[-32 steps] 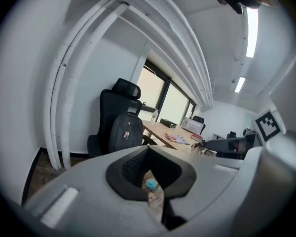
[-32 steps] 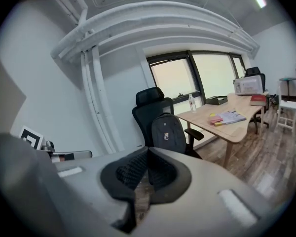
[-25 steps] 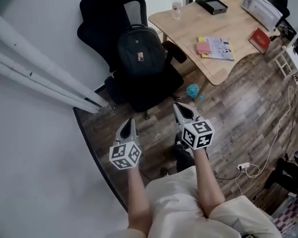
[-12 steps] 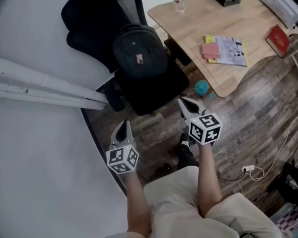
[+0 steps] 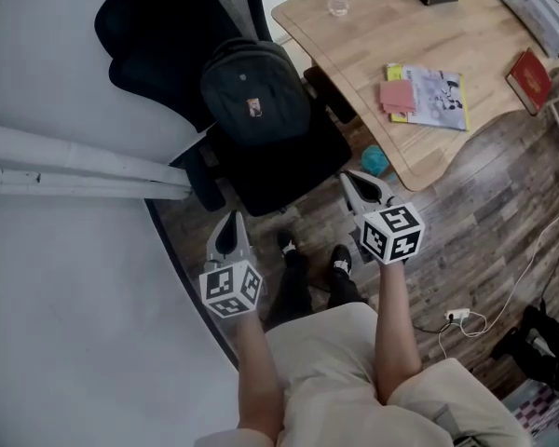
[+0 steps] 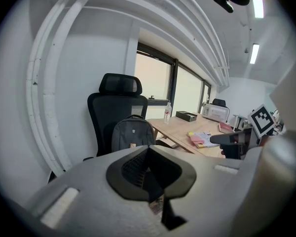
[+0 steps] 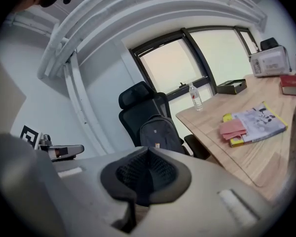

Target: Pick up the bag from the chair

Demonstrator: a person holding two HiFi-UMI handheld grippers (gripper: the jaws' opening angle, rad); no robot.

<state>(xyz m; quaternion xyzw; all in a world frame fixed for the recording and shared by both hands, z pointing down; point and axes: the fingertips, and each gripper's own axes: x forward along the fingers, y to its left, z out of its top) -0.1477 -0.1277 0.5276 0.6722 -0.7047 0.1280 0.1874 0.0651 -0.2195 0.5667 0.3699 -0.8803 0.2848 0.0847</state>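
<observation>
A: Where is the bag to be found?

B: It is seen standing upright on the seat of the black chair, leaned against the backrest. In the head view it lies at about 12 o'clock from the left gripper and at 11 o'clock from the right gripper, well apart from both. The desk is placed at 2 o'clock from the chair.

A: How are the claws set?

B: Both pairs of jaws are pressed together, with nothing caught between them, as each gripper view shows. They would have to be spread before any hold could be taken.

A: How is the bag expected to handle?

B: A soft fabric shell is judged, neither fragile nor slippery. The rounded front suggests that something is packed inside, so some weight should be allowed for, though how much cannot be told. Sagging and swinging are to be expected once it is lifted.

A: Where should it be gripped?

B: The loop at the bag's top, its 12 o'clock edge, is favoured, since such a strap can be pinched by 1 claw while the 2nd steadies the body. The front panel is probably too broad. The chair is likely to swivel, so pushing should be avoided.
</observation>
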